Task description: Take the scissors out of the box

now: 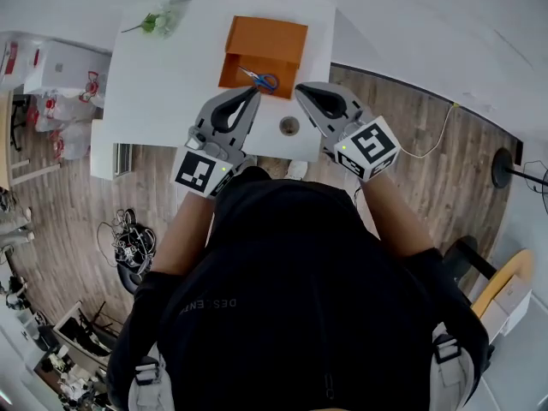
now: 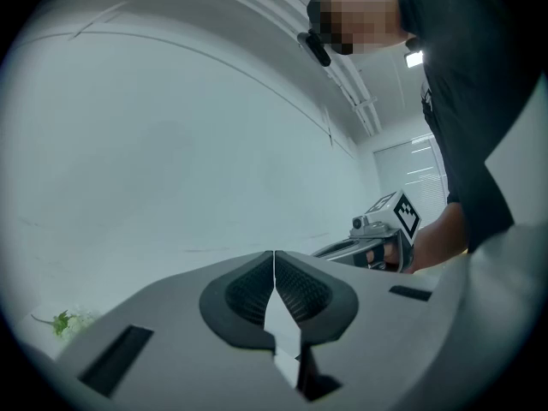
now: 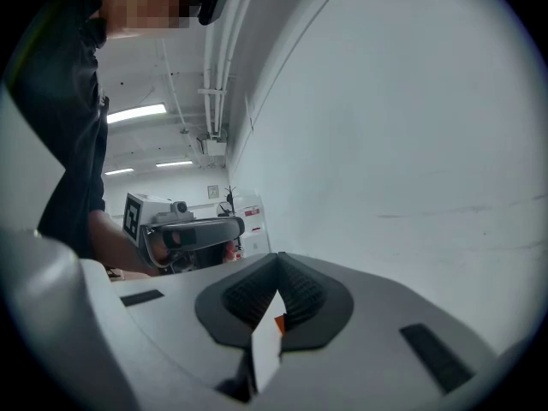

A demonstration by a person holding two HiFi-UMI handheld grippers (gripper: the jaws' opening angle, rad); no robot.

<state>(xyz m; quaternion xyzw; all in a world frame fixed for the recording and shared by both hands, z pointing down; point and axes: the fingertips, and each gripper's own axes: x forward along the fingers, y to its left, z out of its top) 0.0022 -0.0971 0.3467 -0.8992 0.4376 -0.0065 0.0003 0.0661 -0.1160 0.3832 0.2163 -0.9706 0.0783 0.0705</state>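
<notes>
An orange box lies open at the far middle of the white table. Blue-handled scissors rest on its near flap. My left gripper hovers just in front of the scissors with its jaws together and nothing between them. To its right, my right gripper points at the box's near right corner, also shut and empty. In the left gripper view the left gripper faces a pale wall, and the right gripper shows beside it. A sliver of orange shows under the right gripper in its own view.
A green sprig lies at the table's far left. A small round fitting sits near the table's front edge, between the grippers. White boxes stand on the floor to the left, and a cable tangle lies below them.
</notes>
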